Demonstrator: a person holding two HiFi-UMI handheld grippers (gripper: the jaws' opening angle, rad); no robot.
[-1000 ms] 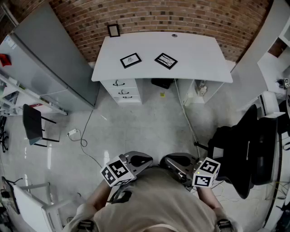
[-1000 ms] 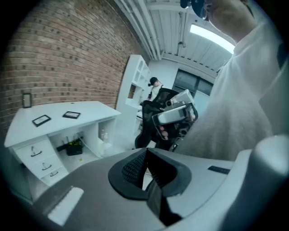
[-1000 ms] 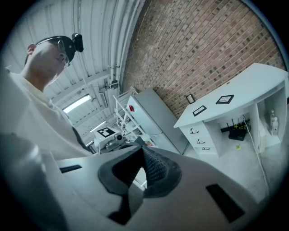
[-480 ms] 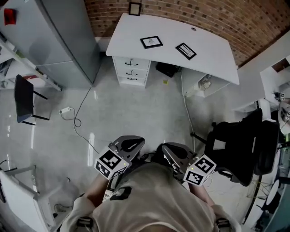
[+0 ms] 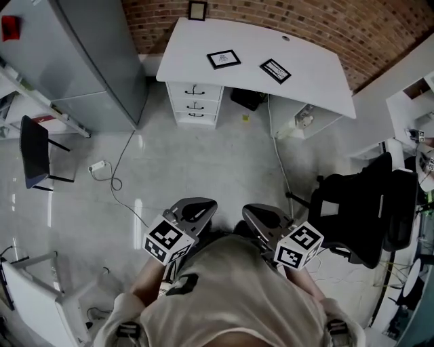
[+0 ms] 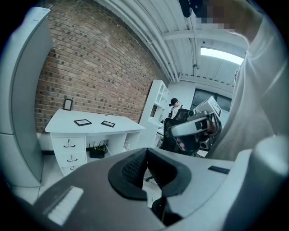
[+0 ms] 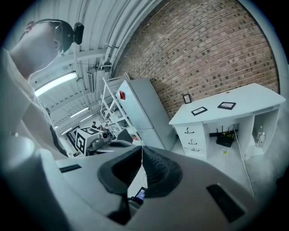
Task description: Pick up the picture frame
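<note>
Two black picture frames lie flat on the white desk far ahead, one on the left and one on the right. A third frame stands upright against the brick wall. My left gripper and right gripper are held close to the person's body, well short of the desk. Both are shut with nothing between the jaws. The flat frames also show small in the left gripper view and in the right gripper view.
A tall grey cabinet stands left of the desk. Below the desktop are white drawers. A black office chair stands at the right and a black chair at the left. A cable lies on the floor.
The head view has swung, so the desk now sits further right and higher in it. Both grippers stay shut by the body and have barely moved in the last half second.
</note>
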